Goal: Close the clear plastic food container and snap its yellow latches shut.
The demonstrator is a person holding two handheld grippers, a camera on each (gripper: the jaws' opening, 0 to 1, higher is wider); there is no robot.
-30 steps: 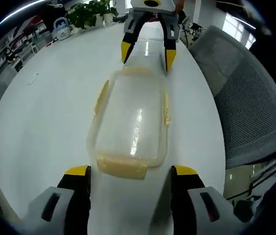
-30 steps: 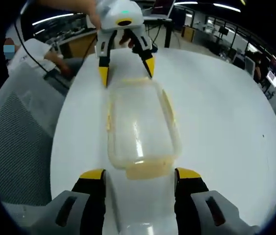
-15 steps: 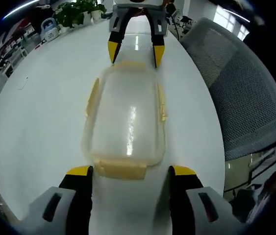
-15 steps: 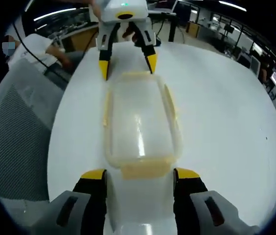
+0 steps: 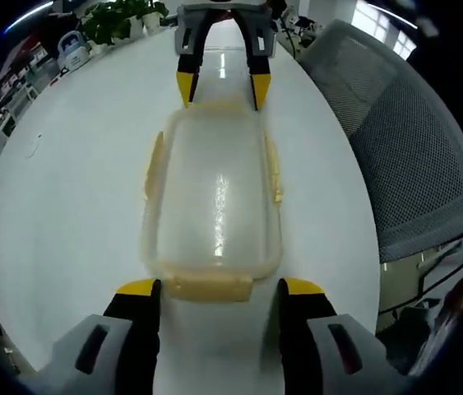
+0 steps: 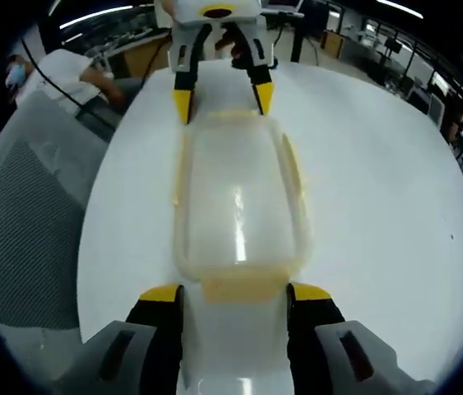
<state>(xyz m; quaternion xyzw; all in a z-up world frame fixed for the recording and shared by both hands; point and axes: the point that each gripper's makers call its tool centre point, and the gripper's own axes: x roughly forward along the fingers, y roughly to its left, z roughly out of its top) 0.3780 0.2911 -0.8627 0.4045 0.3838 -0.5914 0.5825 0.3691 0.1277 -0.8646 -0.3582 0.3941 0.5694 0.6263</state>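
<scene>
The clear plastic food container (image 5: 212,202) lies lengthwise on the white bench (image 5: 67,206), lid on, between the two hand-held grippers, which face each other from its opposite short ends. Compared with a second ago, both have been brought closer: in the left gripper view the yellow end latch (image 5: 209,287) is now seen between the tips of the left hand-held gripper (image 5: 212,286), whose jaws stand apart, and the right hand-held gripper (image 5: 219,86) is met at the far end, its tips just at the far latch. In the right gripper view the near end latch (image 6: 235,289) likewise lies between the parted jaws of the right hand-held gripper (image 6: 234,291). Nothing is clamped by either. The side latches (image 5: 274,169) are seen splayed outward, so they are judged not yet snapped. The approach is taken to mean that pressing of the end latches is about to be started. A mesh chair (image 5: 412,156) stands beside the bench.
</scene>
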